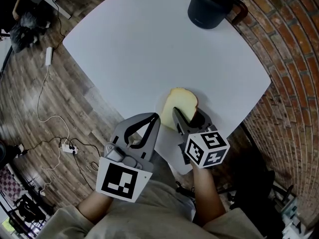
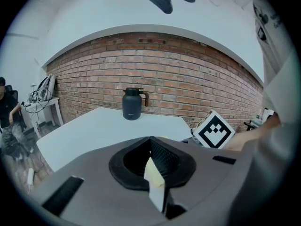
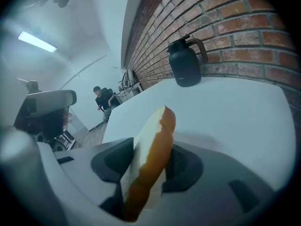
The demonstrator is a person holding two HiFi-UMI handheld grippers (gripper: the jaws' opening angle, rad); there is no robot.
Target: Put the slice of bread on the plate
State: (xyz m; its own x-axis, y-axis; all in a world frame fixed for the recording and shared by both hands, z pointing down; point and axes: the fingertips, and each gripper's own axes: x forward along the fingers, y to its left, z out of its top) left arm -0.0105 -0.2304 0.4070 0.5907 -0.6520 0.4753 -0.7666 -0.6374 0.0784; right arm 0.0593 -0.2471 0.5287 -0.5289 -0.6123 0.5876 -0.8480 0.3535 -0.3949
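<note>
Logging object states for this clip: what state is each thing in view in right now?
right gripper: jaws apart, slice between them, seemingly loose.
left gripper: jaws together.
slice of bread: tilted on edge, over the plate; contact with it unclear.
white plate: flat on the table, near edge, rim faint.
dark carafe: upright, lid on, far edge.

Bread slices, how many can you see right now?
1. The bread slice sits between the fingers of the right gripper, at the near edge of the table. The grippers cover part of that edge, so another could be hidden.
</note>
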